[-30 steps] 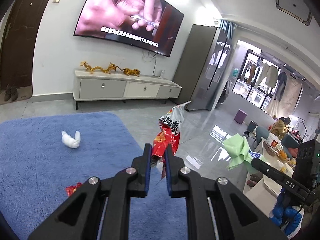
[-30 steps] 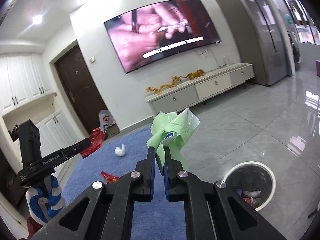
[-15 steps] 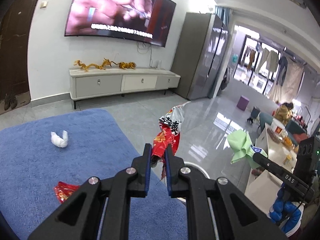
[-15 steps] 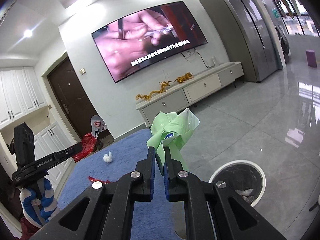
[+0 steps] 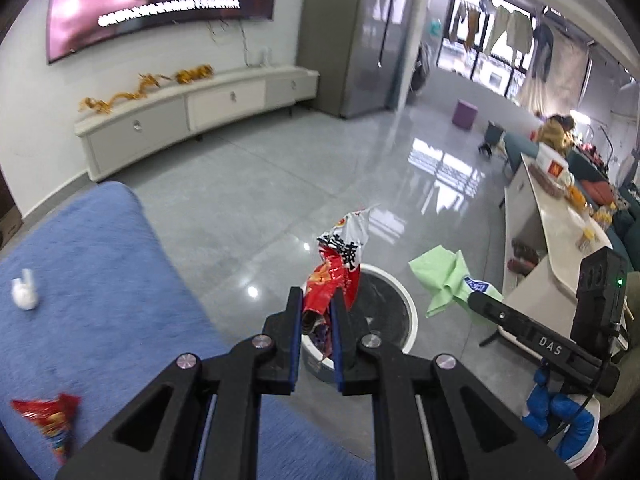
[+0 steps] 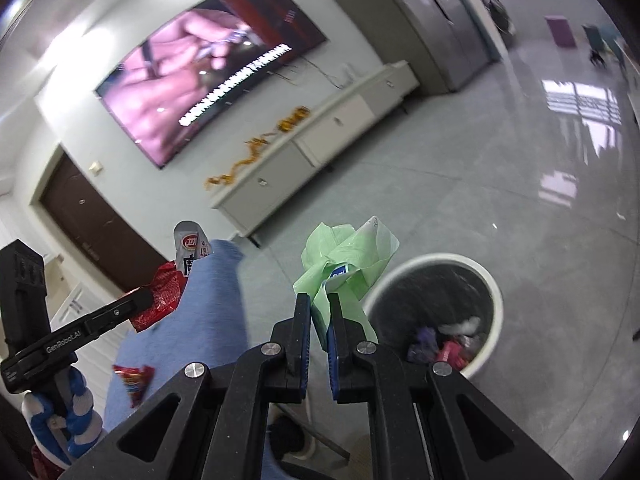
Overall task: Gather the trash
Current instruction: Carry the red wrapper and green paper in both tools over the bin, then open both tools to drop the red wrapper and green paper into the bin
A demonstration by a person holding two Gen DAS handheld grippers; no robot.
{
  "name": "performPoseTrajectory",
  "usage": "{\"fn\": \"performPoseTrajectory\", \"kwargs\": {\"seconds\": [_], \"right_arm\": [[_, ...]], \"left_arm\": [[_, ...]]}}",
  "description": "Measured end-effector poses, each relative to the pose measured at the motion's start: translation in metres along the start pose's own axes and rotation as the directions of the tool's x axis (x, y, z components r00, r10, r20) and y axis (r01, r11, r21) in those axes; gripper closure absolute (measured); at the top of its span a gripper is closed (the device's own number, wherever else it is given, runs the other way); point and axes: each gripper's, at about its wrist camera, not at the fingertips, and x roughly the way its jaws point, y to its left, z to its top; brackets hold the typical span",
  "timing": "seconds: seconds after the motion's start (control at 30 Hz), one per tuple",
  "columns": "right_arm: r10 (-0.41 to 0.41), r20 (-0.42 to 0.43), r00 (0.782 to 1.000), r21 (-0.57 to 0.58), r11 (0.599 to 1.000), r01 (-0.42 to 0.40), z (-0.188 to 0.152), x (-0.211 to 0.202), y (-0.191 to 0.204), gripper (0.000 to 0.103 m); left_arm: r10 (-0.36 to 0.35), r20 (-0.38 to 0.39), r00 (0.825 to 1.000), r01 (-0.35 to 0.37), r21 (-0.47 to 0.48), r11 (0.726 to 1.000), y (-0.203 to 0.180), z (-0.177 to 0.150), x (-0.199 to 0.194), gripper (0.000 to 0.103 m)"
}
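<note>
My left gripper [image 5: 316,300] is shut on a red and white snack wrapper [image 5: 340,260], held over the near rim of a round white trash bin [image 5: 404,300] with a black liner. My right gripper [image 6: 319,304] is shut on a crumpled green wrapper [image 6: 348,256], just left of the same bin [image 6: 492,292], which holds several scraps. Each view shows the other gripper: the right one with the green wrapper [image 5: 444,280] and the left one with the red wrapper [image 6: 164,292]. On the blue rug [image 5: 92,280] lie a white tissue wad [image 5: 24,294] and a red wrapper [image 5: 48,420].
A white TV cabinet [image 5: 192,112] runs along the far wall under a large screen. A grey fridge [image 5: 360,32] stands to its right. A white counter [image 5: 556,220] with food items is at the right. Glossy grey floor tiles surround the bin.
Both grippers swung toward the bin and dipped down, still gripping their wrappers. The bin now sits just under the left gripper and close beside the right one; the rug slid to the left.
</note>
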Motion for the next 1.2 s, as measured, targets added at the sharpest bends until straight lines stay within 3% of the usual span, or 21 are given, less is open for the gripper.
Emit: {"fn": "performPoseTrajectory", "kwargs": {"seconds": [0.33, 0.77, 0.87, 0.93, 1.0, 1.13, 1.2], "right_arm": [[-0.085, -0.081, 0.993, 0.083, 0.992, 0.092, 0.001, 0.04, -0.048, 0.095], [-0.151, -0.175, 0.973, 0.089, 0.982, 0.169, -0.003, 0.088, -0.067, 0.093], [-0.154, -0.187, 0.97, 0.098, 0.98, 0.175, -0.005, 0.095, -0.07, 0.093], [-0.161, -0.192, 0.968, 0.102, 0.978, 0.183, -0.007, 0.097, -0.071, 0.093], [-0.173, -0.198, 0.965, 0.11, 0.974, 0.197, -0.009, 0.097, -0.074, 0.093], [-0.183, -0.196, 0.964, 0.123, 0.97, 0.209, -0.009, 0.094, -0.075, 0.093], [-0.184, -0.193, 0.964, 0.125, 0.97, 0.211, -0.007, 0.092, -0.073, 0.085]], "left_arm": [[-0.04, -0.158, 0.987, 0.043, 0.019, 0.999, -0.031, 0.003, 0.105, 0.088], [-0.121, -0.245, 0.962, 0.111, -0.055, 0.992, -0.025, 0.009, 0.168, 0.088], [-0.151, -0.256, 0.955, 0.131, -0.093, 0.987, -0.022, 0.008, 0.173, 0.08], [-0.166, -0.261, 0.951, 0.139, -0.117, 0.983, -0.017, 0.007, 0.175, 0.062], [-0.169, -0.254, 0.952, 0.141, -0.125, 0.982, -0.018, 0.008, 0.176, 0.051], [-0.182, -0.251, 0.951, 0.151, -0.138, 0.979, -0.016, 0.008, 0.175, 0.051], [-0.178, -0.249, 0.952, 0.146, -0.141, 0.979, -0.016, 0.009, 0.173, 0.051]]}}
